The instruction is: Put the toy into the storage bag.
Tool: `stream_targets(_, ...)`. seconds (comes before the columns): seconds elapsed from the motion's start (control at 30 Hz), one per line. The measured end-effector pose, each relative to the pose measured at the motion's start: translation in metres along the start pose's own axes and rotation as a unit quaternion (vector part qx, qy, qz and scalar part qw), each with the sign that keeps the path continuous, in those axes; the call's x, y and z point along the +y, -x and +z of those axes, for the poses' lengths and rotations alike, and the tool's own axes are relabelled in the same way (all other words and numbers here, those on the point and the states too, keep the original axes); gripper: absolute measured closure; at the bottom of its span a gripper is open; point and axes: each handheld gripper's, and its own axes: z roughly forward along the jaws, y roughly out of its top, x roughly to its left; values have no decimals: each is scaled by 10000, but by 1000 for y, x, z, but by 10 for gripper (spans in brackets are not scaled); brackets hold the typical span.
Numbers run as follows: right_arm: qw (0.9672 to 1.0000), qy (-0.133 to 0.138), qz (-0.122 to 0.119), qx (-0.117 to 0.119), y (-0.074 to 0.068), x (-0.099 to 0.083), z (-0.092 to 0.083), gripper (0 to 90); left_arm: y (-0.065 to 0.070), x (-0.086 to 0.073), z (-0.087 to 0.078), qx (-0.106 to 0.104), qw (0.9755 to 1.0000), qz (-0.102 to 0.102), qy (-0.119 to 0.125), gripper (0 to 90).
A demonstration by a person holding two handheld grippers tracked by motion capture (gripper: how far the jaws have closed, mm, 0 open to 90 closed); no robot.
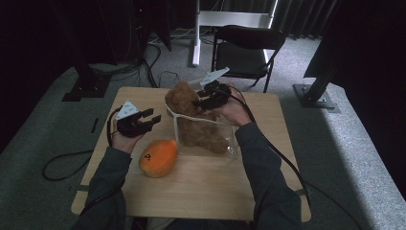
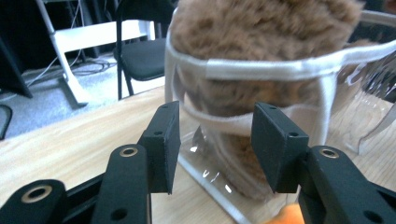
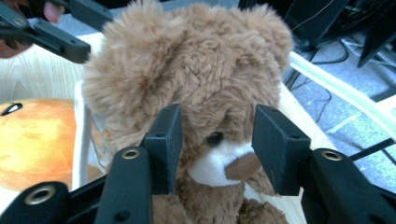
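bagging bear | teddy bear (image 1: pixel 191 112) body down in clear bag (image 1: pixel 225 146), head above its white rim, between both tongs | left tongs (image 1: pixel 147 120) spread, empty, just beside bag | right tongs (image 1: pixel 205 99) spread at bear's head, contact unclear | orange plush (image 1: pixel 158 157) on worktop (image 1: pixel 201 191) near left tongs, not bagged | left: seat head, close bag

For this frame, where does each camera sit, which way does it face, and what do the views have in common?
High view: above the person's side, looking forward and down at the table; both forearms, left tongs, right tongs.
Left gripper view: on the left tongs, facing the clear bag around the teddy bear; open jaws.
Right gripper view: on the right tongs, facing the bear's face; jaws apart before it.
Shared: all three show the bear and the orange plush toy.
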Motion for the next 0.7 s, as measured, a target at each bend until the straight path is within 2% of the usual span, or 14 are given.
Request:
stream_targets(0.07,10000,83,33,-44,-2,0,-6,490,-1,-4,-1,25,10000,-49,-24,525)
stream_targets(0.17,9996,201,-107,-135,-6,0,-13,475,-4,-10,-3,62,9999,-110,-50,522)
stream_targets(0.37,9994,307,111,-112,-12,-3,-18,411,-10,-22,-7,223,9993,-282,-30,519)
stream_targets(0.5,9993,306,97,-178,-19,-4,-21,397,-14,-30,-9,275,9989,-385,-59,519)
stream_targets(0.63,9989,439,169,-45,-26,-6,-25,397,-16,-37,-10,311,9985,-450,-101,514)
stream_targets(0.7,9989,436,135,-81,-30,-6,-26,397,-17,-40,-11,331,9982,-484,-140,512)
